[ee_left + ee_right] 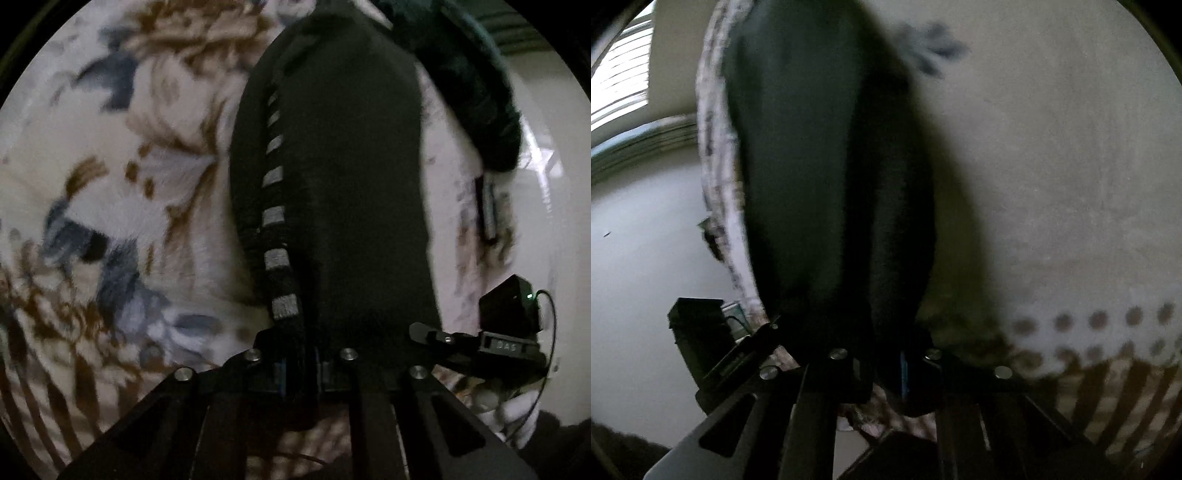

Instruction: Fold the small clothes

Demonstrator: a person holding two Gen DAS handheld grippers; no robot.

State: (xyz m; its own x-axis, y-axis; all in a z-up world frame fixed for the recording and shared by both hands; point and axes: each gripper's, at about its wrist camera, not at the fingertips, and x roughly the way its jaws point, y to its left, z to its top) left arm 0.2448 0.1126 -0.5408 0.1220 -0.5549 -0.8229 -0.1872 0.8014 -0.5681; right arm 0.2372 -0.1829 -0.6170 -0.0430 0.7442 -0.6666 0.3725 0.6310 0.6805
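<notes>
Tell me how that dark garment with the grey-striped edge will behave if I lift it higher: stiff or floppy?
Probably floppy: the dark garment drapes limp from the left gripper over the floral blanket. Its knit looks grippy, so it should not slip. It looks light.

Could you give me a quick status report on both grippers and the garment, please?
Left gripper shut on dark garment. Right gripper shut on it too. Garment stretches away over floral blanket. Nothing seen in the way.

Raised lettering on right gripper (pixel 428 332) body, seen from left wrist view: reads roughly "DAS", blurred, uncertain. No other legible text in either view.
</notes>
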